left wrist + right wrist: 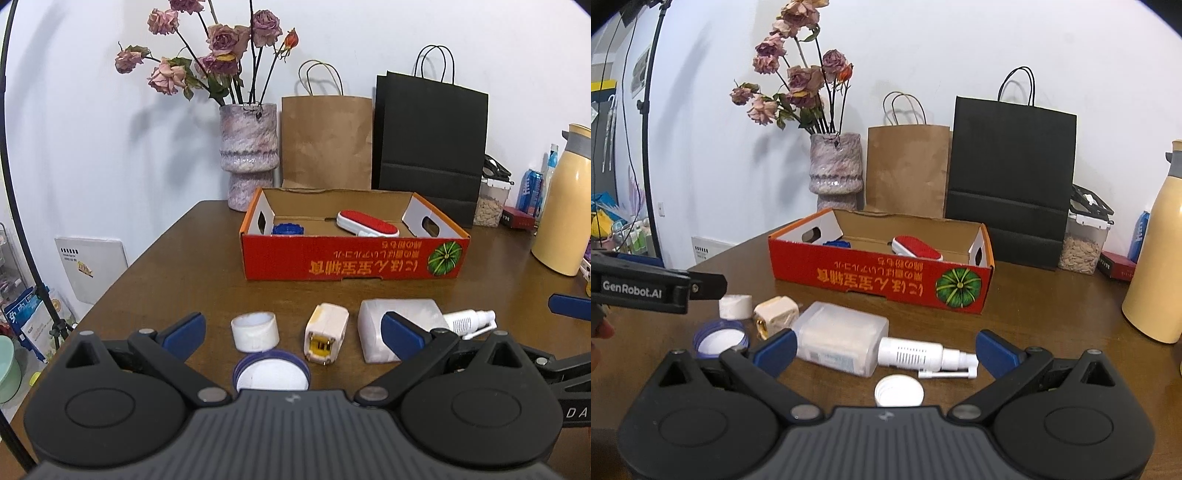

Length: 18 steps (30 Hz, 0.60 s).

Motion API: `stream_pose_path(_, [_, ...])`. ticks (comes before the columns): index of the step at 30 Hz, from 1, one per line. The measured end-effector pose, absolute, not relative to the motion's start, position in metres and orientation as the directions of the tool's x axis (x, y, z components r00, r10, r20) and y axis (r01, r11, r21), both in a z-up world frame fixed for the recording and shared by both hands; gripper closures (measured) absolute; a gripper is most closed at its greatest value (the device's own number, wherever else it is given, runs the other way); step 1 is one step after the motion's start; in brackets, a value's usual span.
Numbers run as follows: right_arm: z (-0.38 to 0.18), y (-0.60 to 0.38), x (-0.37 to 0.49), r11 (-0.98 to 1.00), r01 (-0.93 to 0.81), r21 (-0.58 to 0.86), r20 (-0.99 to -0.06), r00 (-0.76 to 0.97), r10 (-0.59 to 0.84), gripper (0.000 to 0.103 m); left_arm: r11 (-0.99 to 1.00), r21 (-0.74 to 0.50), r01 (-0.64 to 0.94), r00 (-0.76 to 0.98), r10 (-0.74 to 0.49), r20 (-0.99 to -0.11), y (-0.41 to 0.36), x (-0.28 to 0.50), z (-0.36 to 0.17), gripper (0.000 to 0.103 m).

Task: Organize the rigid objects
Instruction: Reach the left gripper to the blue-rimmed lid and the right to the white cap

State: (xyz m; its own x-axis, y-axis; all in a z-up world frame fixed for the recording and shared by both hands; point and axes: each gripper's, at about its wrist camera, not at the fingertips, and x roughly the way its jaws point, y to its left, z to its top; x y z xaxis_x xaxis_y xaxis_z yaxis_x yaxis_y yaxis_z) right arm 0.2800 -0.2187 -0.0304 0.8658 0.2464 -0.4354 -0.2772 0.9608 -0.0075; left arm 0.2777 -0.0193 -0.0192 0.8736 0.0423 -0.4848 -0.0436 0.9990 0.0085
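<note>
A red cardboard box (351,258) (879,280) holds a red-and-white brush (367,223) (916,249) and a blue lid (288,229). On the table before it lie a white ring cap (255,330) (735,306), a blue-rimmed lid (271,373) (718,338), a cream plug adapter (327,336) (775,315), a translucent white box (399,317) (842,341), a white spray bottle (469,321) (923,356) and a white screw cap (899,391). My left gripper (295,330) is open and empty above the lids. My right gripper (886,349) is open and empty around the spray bottle area.
A vase of dried roses (249,155), a brown paper bag (327,142) and a black bag (430,147) stand behind the box. A cream thermos (563,206), a jar of seeds (491,205) and cans sit at the right. The table's left edge drops off.
</note>
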Motion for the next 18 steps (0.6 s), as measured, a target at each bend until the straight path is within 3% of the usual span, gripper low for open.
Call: stream_pose_path(18, [-0.053,-0.213,0.261,0.959,-0.282,-0.033,-0.501,0.835,0.229,0.000,0.999,0.020,-0.042,0.833,0.046,-0.551,-0.012,0.265,-0.043,0.000])
